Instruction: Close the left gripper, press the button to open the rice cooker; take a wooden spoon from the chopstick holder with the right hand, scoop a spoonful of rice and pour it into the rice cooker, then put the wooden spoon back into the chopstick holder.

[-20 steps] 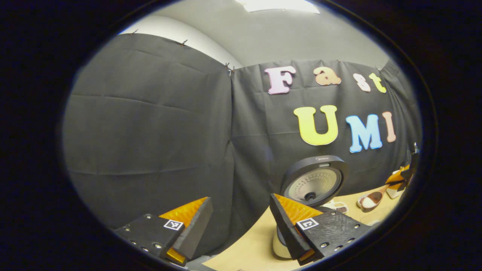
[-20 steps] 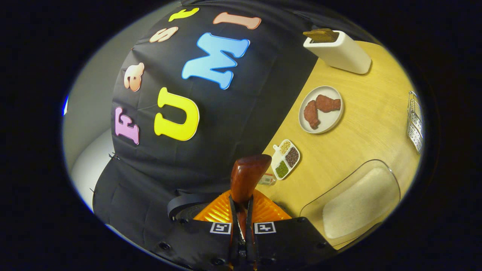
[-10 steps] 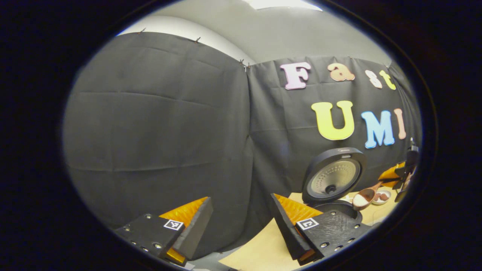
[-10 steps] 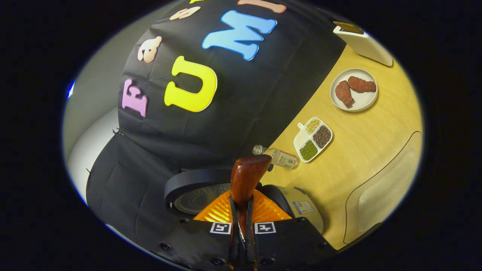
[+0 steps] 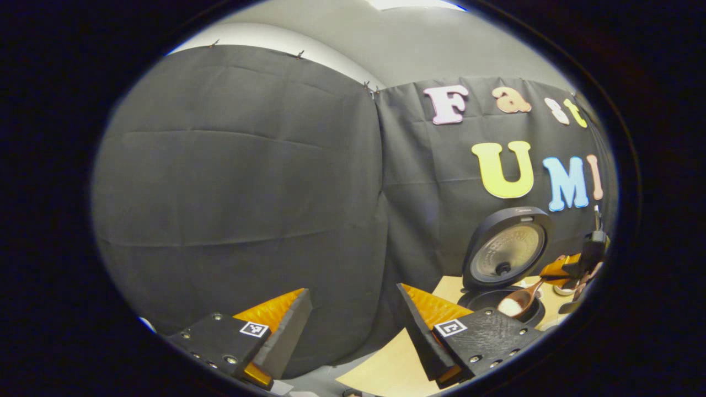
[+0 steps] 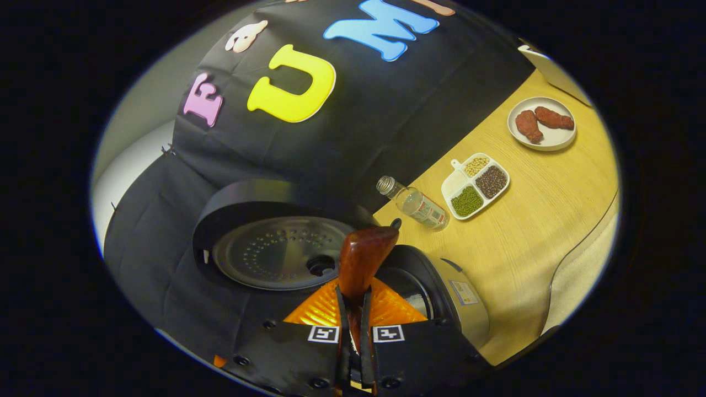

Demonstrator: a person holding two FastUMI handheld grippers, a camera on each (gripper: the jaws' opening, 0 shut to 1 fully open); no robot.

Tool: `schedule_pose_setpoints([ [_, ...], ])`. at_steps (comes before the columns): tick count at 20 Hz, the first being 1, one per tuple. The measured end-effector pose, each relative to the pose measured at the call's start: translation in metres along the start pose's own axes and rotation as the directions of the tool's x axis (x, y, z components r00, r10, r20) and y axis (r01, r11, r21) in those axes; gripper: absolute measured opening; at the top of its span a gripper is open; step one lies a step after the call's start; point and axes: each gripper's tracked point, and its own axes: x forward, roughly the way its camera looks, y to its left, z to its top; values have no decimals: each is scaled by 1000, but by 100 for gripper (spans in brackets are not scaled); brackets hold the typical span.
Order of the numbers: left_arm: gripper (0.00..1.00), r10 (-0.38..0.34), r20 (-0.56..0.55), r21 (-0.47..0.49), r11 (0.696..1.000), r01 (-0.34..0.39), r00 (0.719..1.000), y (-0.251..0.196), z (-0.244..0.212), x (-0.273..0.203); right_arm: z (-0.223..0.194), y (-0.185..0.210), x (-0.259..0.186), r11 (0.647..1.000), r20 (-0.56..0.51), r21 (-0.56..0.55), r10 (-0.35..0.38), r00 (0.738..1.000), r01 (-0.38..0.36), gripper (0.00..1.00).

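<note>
The rice cooker (image 5: pixel 504 275) is standing open. The right gripper (image 6: pixel 353 331) is pinching the wooden spoon (image 5: pixel 518 302), loaded with rice, over the pot. The left gripper (image 5: pixel 353 325) is hanging spread, empty. Pouring and returning the spoon remain.

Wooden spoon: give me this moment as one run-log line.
phase: pour pending | right gripper: shut on wooden spoon, rice in bowl, over open rice cooker | left gripper: open, empty | lid: up

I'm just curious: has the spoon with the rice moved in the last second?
Yes. The wooden spoon has travelled from beside the rice cooker to over its open pot.
</note>
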Motion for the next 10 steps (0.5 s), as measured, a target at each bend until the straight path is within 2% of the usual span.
schedule_pose_setpoints([
  [5,92,16,-11,-4,1000,-16,1000,1,-6,2,-13,2,9,979,0,-200,-29,1000,28,8],
  [10,92,9,-7,-4,1000,-10,1000,2,-7,0,-12,8,10,917,33,-396,-31,999,42,8],
])
